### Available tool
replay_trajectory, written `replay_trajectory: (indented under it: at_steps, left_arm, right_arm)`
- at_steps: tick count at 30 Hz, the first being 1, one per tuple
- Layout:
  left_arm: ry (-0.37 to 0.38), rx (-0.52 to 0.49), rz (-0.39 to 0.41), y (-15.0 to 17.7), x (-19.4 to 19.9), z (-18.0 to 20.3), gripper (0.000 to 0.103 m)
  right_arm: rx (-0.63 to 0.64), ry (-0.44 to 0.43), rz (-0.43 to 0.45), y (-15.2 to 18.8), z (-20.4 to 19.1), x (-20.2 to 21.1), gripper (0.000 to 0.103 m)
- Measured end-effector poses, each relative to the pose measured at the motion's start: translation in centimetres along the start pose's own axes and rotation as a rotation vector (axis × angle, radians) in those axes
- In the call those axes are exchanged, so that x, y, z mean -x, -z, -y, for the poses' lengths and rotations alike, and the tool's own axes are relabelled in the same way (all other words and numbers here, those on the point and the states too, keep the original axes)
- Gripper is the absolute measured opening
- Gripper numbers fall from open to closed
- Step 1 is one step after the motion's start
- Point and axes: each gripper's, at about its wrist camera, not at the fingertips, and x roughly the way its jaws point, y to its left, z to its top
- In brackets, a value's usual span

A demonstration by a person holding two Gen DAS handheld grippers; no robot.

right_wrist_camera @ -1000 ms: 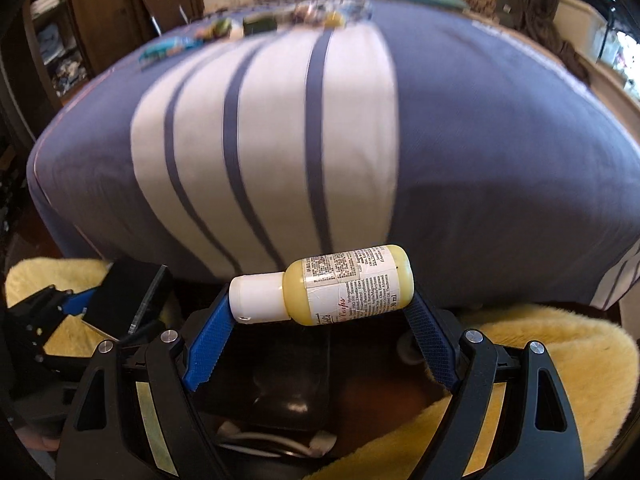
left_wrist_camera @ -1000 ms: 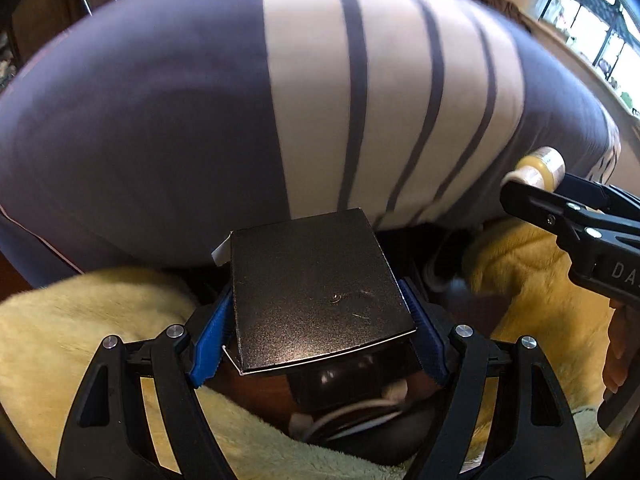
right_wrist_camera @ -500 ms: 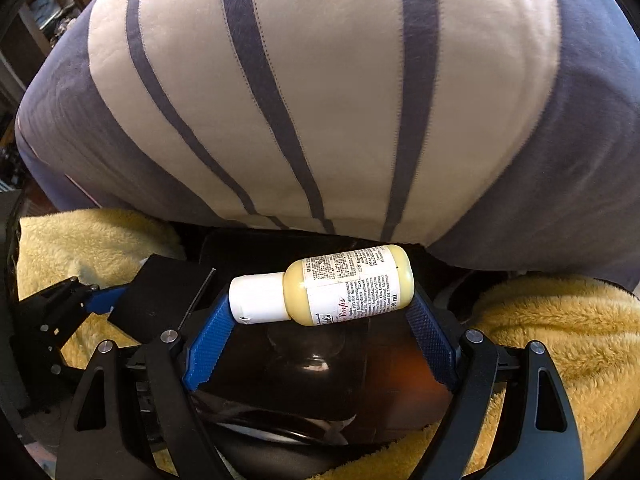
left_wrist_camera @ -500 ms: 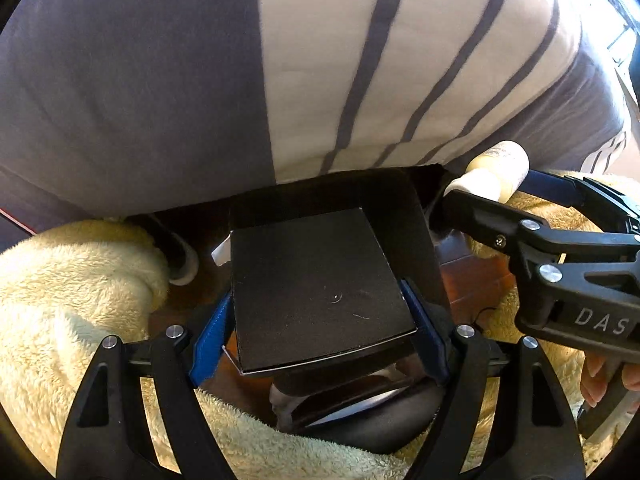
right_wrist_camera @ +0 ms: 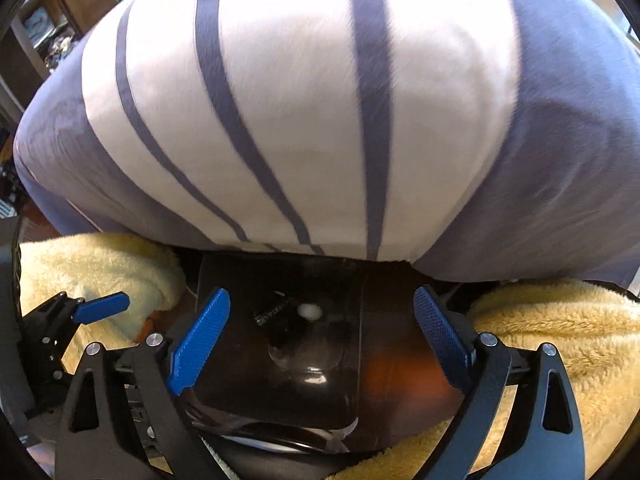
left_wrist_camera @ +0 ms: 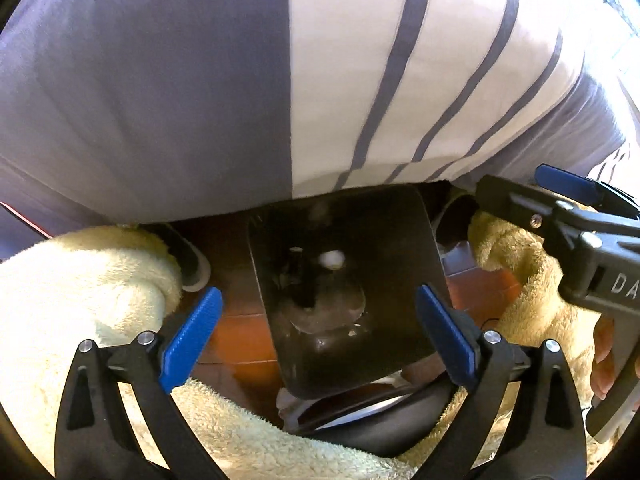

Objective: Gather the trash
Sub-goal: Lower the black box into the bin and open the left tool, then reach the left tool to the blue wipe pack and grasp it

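Left gripper (left_wrist_camera: pixel 316 320) is hanging spread wide, nothing between its blue pads (left_wrist_camera: pixel 190 340). Right gripper (right_wrist_camera: pixel 320 332) is likewise gaping and empty-handed. Both are hovering just above a dark square bin (left_wrist_camera: pixel 400 336), which is sitting on the reddish floor (left_wrist_camera: pixel 236 332) between folds of yellow fleece (left_wrist_camera: pixel 80 280). Inside the bin, a small whitish item (right_wrist_camera: pixel 309 311) and a dark scrap (right_wrist_camera: pixel 272 312) are lying on the bottom; blur is hiding what they are. A grey-and-white striped bedcover (right_wrist_camera: pixel 300 100) is looming beyond.
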Motion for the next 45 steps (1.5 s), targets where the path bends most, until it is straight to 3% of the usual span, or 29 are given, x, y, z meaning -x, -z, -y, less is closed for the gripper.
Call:
replay_trajectory:
  at_steps: [13, 23, 32, 45]
  left_arm:
    - [-0.067, -0.029, 0.193, -1.3, 7.2, -0.3, 0.093]
    - [-0.127, -0.016, 0.359, -4.4, 12.7, -2.2, 0.093]
    - [-0.182, 0.002, 0.428, -8.9, 15.0, -3.8, 0.093]
    - [-0.224, 0.041, 0.440, -15.5, 14.6, -7.7, 0.093]
  right_arm:
    - [-0.049, 0.039, 0.195, -1.4, 2.0, 7.2, 0.094]
    - [-0.069, 0.086, 0.354, -5.7, 4.0, 12.3, 0.094]
    - [-0.058, 0.110, 0.385, -10.4, 4.2, 12.0, 0.094]
    - [-0.042, 0.118, 0.383, -16.4, 3.8, 9.7, 0.094]
